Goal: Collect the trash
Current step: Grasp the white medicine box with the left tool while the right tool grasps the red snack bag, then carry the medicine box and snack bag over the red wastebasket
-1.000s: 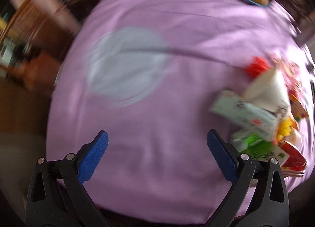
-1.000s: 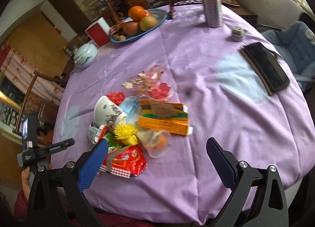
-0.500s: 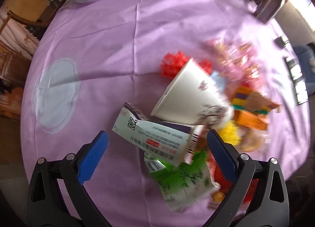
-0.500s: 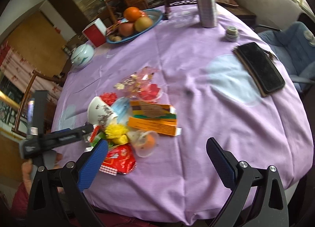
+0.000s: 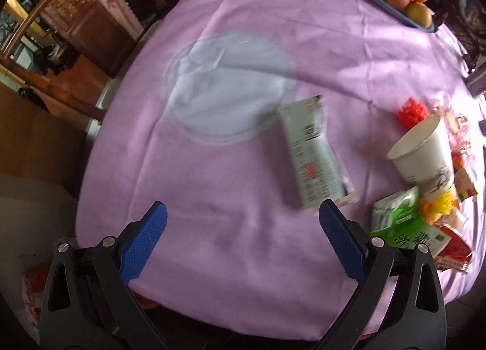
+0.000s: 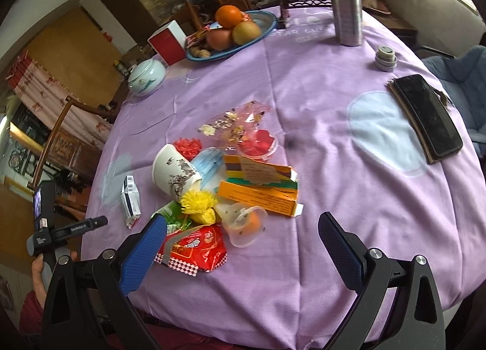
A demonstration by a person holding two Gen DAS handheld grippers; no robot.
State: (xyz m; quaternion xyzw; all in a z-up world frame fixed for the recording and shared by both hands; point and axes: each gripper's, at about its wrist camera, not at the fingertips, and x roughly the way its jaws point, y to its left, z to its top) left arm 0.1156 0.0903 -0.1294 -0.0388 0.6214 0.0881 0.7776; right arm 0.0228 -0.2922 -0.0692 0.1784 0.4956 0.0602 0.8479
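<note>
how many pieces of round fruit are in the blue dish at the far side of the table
3 on the blue dish: an orange on top, a reddish apple front left, a yellow-brown fruit front right. Smaller nuts and wrappers lie beside them; more fruit may be hidden behind.

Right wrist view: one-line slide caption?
Open right gripper hovers over a trash pile on the purple tablecloth: paper cup, red snack wrapper, orange carton.
</note>
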